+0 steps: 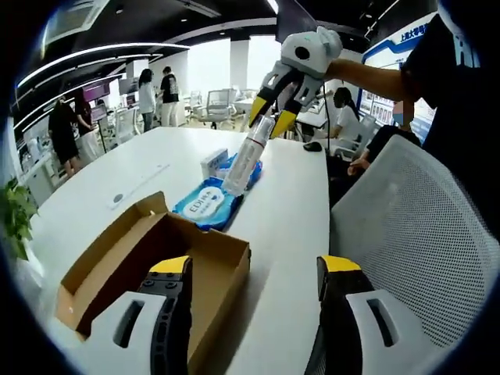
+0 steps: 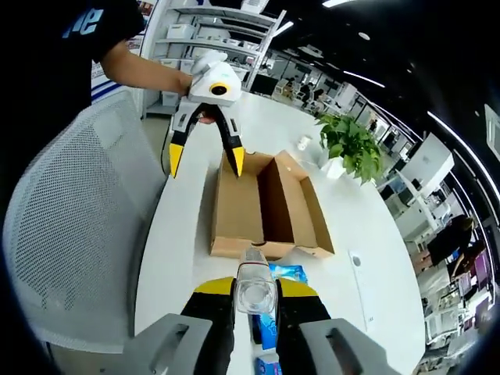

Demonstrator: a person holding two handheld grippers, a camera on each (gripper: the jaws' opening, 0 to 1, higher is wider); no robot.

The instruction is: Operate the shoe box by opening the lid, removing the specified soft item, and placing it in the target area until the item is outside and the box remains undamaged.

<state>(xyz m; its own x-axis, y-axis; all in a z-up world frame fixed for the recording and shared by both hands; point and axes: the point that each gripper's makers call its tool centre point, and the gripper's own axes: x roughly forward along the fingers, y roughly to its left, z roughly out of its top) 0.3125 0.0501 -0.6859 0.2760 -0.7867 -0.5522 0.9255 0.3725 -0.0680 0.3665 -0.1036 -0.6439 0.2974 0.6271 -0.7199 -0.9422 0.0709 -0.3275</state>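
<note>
In the left gripper view, the left gripper (image 1: 254, 269) stood low over the near edge of the white table (image 1: 293, 211), its yellow-tipped jaws spread wide with nothing between them, one jaw over the open shoe box (image 1: 152, 262) and the other over bare tabletop beside a white mesh chair (image 1: 414, 234). The box lay with its flaps open, its brown inside in view. Beyond it the right gripper (image 1: 272, 123) hung in the air, tilted downward from the person's outstretched forearm (image 1: 367, 76), and its jaws were closed on the upper end of a clear plastic bottle (image 1: 244, 162) — the bottle slanted down above a blue wipes pack (image 1: 209, 205), though contact could not be told. A small white carton (image 1: 213, 162) sat just beside that pack. In the right gripper view, the bottle (image 2: 255, 291) stood clamped between the jaws of the right gripper (image 2: 255, 295), and across the box (image 2: 266, 207) the left gripper (image 2: 206, 160) pointed downward, held in a hand (image 2: 190, 82), jaws apart — poised above the box's far end.
</note>
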